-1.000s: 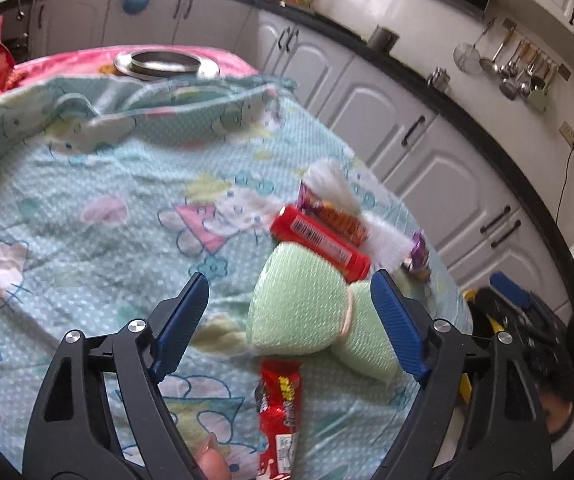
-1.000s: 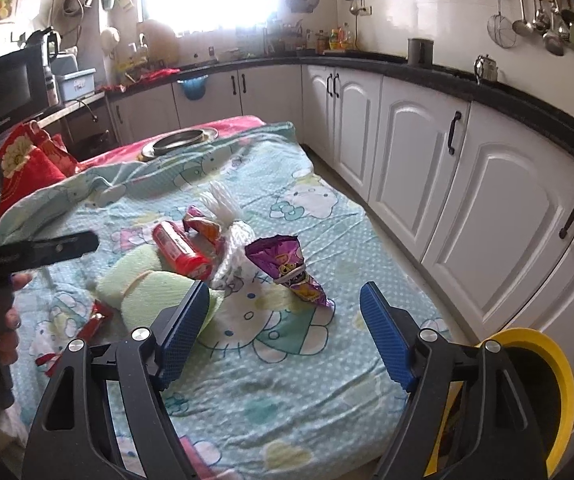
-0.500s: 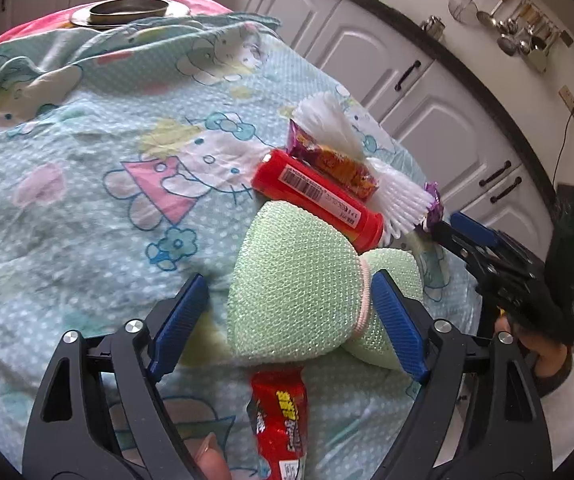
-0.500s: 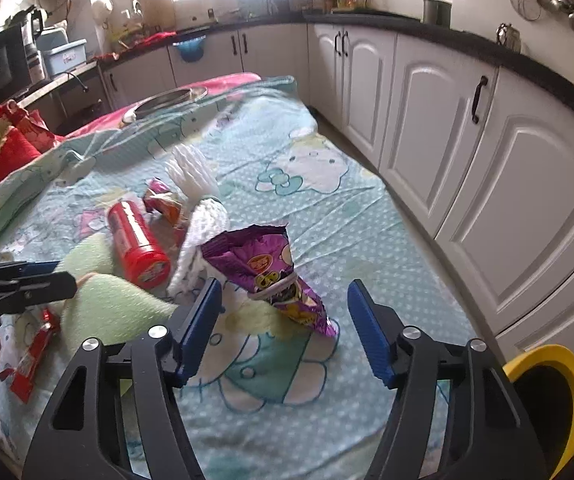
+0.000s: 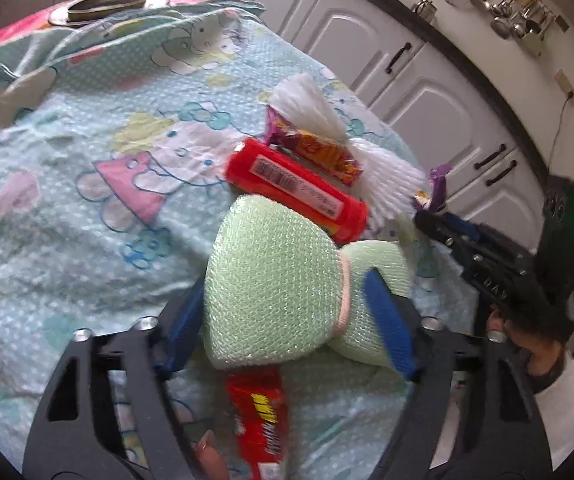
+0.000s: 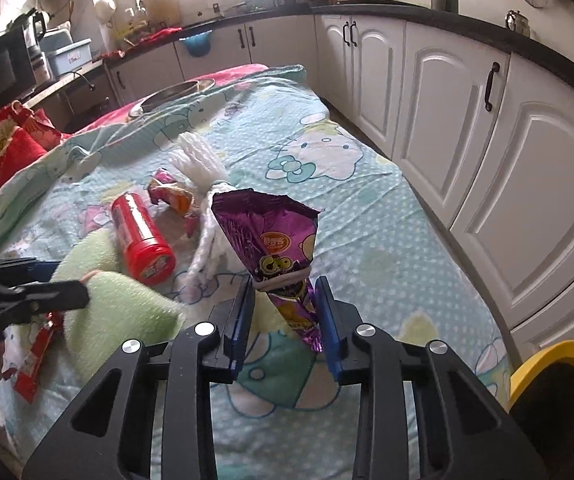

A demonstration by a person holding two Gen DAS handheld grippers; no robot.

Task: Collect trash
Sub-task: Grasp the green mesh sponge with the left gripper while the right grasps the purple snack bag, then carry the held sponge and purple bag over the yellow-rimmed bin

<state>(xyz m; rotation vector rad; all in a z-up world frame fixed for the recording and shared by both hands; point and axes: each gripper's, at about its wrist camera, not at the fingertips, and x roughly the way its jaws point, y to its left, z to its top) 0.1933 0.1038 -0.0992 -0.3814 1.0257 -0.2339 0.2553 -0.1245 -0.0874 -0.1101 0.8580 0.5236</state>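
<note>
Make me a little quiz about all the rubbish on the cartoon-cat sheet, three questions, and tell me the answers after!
1. True or false: the right gripper has its fingers closed on the purple snack wrapper.
2. Multiple choice: what sits between the fingers of the left gripper? A) the red tube B) the green mesh sponge C) the white tassel
3. Fill in: the bin rim at the lower right corner of the right wrist view is coloured ____.

Key
1. True.
2. B, the green mesh sponge; the red tube and the white tassel lie beyond it.
3. Yellow; see the bin rim.
</note>
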